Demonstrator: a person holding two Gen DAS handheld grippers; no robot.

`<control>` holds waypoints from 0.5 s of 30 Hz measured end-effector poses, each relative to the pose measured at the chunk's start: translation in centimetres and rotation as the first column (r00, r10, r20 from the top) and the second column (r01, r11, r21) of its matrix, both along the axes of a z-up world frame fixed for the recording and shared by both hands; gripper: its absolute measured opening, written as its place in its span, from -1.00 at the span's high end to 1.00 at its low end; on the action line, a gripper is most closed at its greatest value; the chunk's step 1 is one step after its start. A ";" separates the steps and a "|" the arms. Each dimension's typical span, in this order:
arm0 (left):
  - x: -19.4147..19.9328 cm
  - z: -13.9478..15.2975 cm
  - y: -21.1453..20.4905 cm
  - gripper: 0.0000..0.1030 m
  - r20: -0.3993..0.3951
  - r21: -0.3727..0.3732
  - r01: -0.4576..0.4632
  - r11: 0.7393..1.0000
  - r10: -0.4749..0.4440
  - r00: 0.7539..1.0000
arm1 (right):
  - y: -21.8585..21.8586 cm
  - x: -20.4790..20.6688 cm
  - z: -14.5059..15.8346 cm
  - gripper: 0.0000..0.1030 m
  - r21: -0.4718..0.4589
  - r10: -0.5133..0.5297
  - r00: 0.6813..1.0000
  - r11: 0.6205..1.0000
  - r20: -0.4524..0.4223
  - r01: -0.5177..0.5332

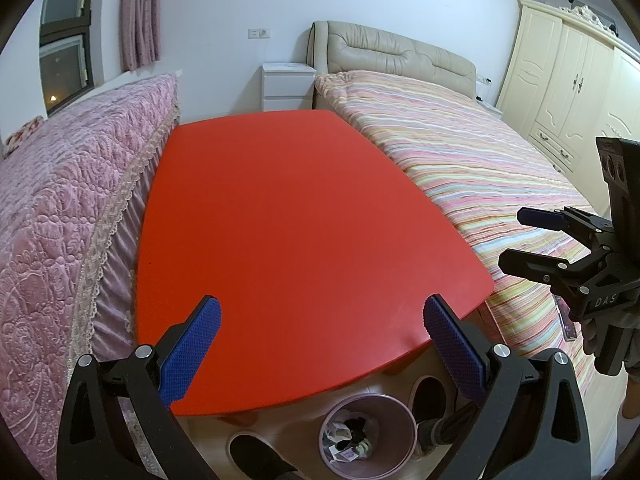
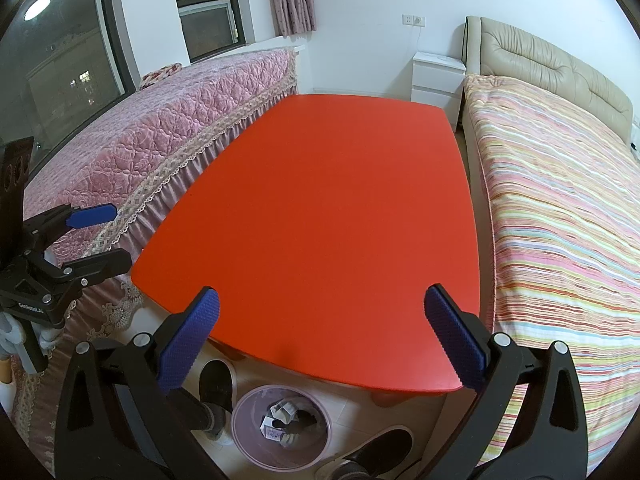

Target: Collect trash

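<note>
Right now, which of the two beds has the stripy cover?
The bed with the beige padded headboard has the striped cover, right of the red table. The other bed wears a pink quilted cover with lace trim.

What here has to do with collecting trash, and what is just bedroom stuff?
Part of the job:
pink round waste bin
crumpled paper scraps in it
left gripper
right gripper
red table

Just there:
striped bed
pink quilted cover
white nightstand
cream wardrobe

The red table [image 1: 304, 240] top is bare, closed in between the pink bench [image 1: 60, 220] and the striped bed [image 1: 500, 168], with the bin [image 2: 280, 428] below its near edge.
</note>
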State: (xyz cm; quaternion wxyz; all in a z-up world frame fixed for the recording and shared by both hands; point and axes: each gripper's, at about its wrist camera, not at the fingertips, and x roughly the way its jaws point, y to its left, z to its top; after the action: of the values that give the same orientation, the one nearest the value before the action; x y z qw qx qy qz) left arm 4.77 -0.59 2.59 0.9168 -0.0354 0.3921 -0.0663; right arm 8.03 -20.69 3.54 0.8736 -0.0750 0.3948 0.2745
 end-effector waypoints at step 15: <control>-0.1 -0.1 -0.2 -0.88 0.023 0.016 0.008 1.000 -0.009 1.000 | 0.0 0.0 0.0 -0.94 0.001 0.000 1.000 1.000 0.000 0.000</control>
State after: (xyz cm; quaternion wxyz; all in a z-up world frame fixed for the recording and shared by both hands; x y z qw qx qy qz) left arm 4.62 -0.76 2.47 0.9212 -0.0259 0.3823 -0.0675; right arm 8.02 -20.73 3.51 0.8736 -0.0747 0.3948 0.2744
